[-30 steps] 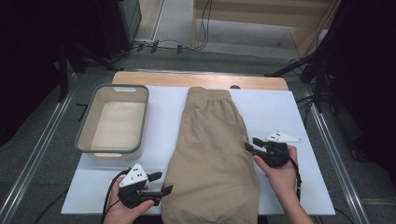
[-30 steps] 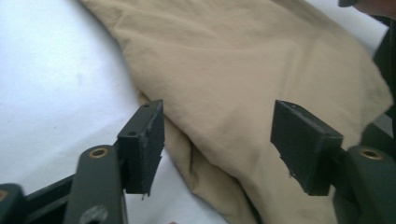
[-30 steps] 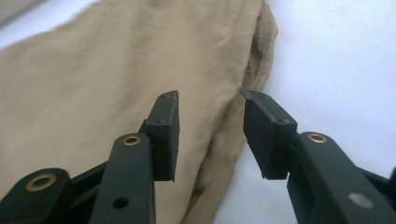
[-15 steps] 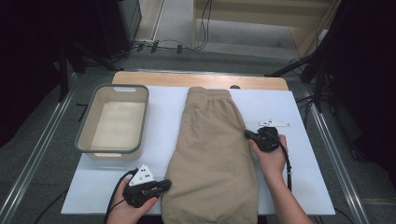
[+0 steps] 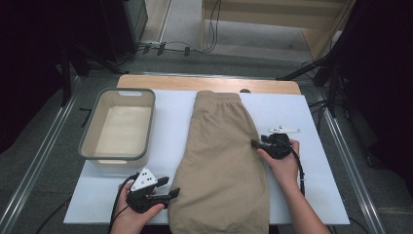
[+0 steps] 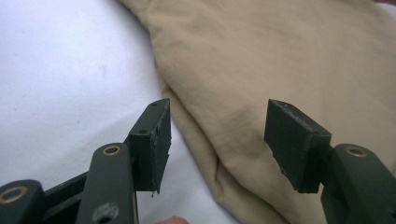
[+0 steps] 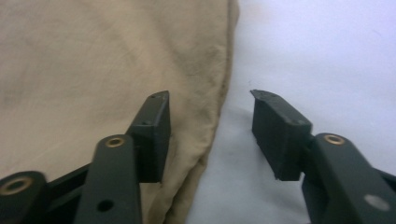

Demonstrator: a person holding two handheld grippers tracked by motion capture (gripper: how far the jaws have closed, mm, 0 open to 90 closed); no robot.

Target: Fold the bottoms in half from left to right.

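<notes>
A folded tan garment lies lengthwise on the white table. My left gripper sits at the garment's near left edge. Its jaws have just been opening. In the left gripper view the left gripper stands open and the cloth's edge runs below the gap, unpinched. My right gripper is at the garment's right edge, midway along. Its jaws have also just been opening. In the right gripper view the right gripper is open with the cloth's hem between the jaws, one jaw over cloth, one over table.
A grey-rimmed bin stands on the table's left half. A wooden strip runs along the table's far edge. Metal rails flank the table, and cables lie on the floor beyond it.
The right hand has shifted left to the garment's right edge. Half a second ago both grippers' jaws looked closed; now both stand apart. The left hand has stayed put.
</notes>
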